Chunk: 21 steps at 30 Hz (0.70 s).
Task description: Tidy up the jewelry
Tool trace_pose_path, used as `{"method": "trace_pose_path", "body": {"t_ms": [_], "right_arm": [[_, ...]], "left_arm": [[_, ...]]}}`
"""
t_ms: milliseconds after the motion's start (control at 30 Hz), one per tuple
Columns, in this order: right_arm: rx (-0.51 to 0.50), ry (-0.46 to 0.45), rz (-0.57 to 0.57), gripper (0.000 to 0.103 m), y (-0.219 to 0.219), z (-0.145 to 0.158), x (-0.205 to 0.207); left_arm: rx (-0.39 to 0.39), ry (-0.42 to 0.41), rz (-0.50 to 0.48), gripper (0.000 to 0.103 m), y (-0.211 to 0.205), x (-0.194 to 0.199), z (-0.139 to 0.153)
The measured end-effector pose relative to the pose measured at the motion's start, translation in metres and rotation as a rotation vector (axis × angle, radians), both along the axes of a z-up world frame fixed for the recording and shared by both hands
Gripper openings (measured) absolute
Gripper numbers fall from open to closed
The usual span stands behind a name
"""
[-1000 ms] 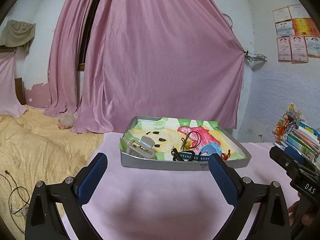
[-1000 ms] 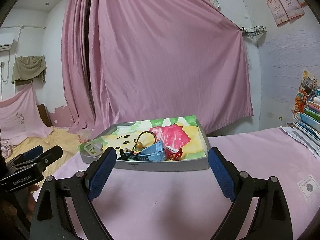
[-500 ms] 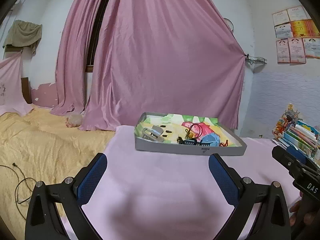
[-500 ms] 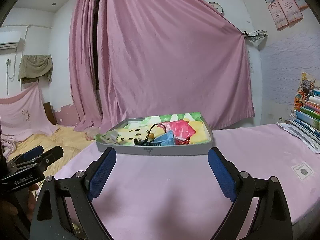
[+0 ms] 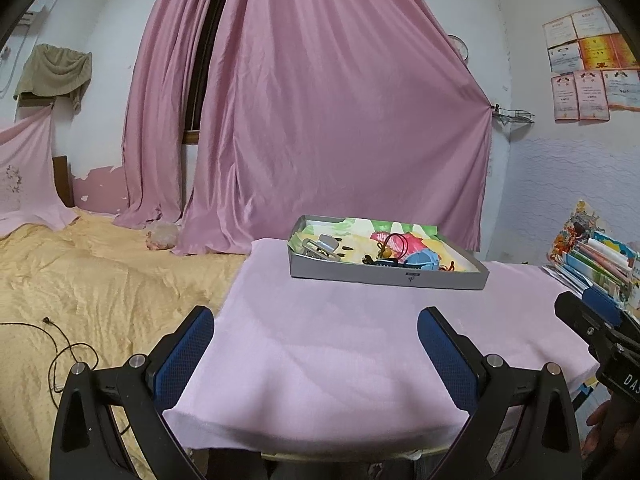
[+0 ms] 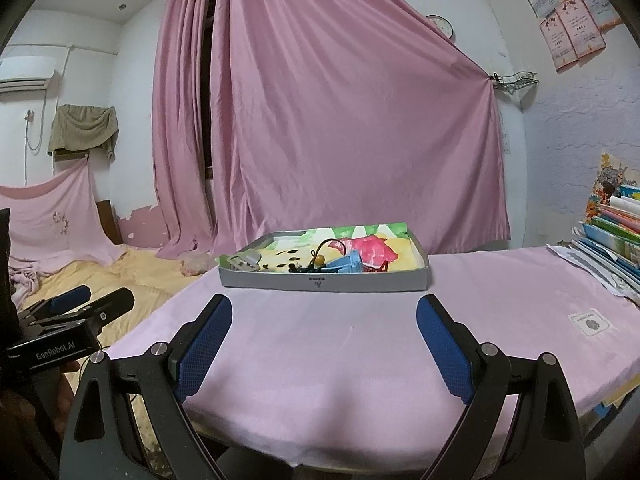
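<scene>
Pink curtains (image 5: pixel 320 120) cover the wall behind the worktop (image 5: pixel 360 340), which has a pink cloth over it. From the left wrist view, my left gripper (image 5: pixel 316 354) hangs over the near edge of the worktop with its jaws wide apart and nothing between them. The grey tray (image 5: pixel 388 274) stands at the far edge of the worktop, well apart from my gripper and a little to the right of its line. Inside it I see a silver hair clip (image 5: pixel 322 247) at the left end, then a blue watch (image 5: pixel 416 261) with a dark cord and some small red thing beside it; these lie close together and I cannot separate them well.

From the right wrist view, my right gripper (image 6: pixel 320 350) is also spread open and empty, over the near part of the worktop. The tray is straight ahead of it, far away. A pile of books (image 6: pixel 612 236) lies at the right edge.

I judge that no piece is being handled at this moment. If more sorting remains, the next move needs a long reach forward to the tray, then a careful choice of one piece, because the cord and watch look tangled.
</scene>
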State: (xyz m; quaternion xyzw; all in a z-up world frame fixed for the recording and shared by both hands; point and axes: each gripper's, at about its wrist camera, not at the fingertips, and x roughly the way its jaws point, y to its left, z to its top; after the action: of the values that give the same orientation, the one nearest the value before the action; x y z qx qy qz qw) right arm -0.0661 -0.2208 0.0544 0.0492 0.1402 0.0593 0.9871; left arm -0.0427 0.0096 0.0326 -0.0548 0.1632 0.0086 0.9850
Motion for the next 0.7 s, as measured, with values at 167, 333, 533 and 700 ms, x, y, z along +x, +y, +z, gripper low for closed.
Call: {"method": "trace_pose_path", "body": {"t_ms": [167,333,533,700], "right_arm": [[0.001,-0.004,-0.006,0.091,-0.001,-0.006,-0.014],[-0.007,-0.013,-0.024,0.091,-0.003,-0.013,-0.025],[0.003,-0.017,-0.050,0.093,-0.009,-0.022,-0.025],[-0.006,-0.005,-0.058,0.093,-0.007,-0.029,-0.019]], "left_arm": [[0.003,-0.009,0.001,0.102,-0.001,-0.015,-0.006],[0.001,-0.015,0.002,0.102,-0.001,-0.024,-0.015],[-0.007,-0.023,0.003,0.102,0.001,-0.025,-0.026],[-0.014,-0.023,-0.005,0.102,0.001,-0.023,-0.029]]}}
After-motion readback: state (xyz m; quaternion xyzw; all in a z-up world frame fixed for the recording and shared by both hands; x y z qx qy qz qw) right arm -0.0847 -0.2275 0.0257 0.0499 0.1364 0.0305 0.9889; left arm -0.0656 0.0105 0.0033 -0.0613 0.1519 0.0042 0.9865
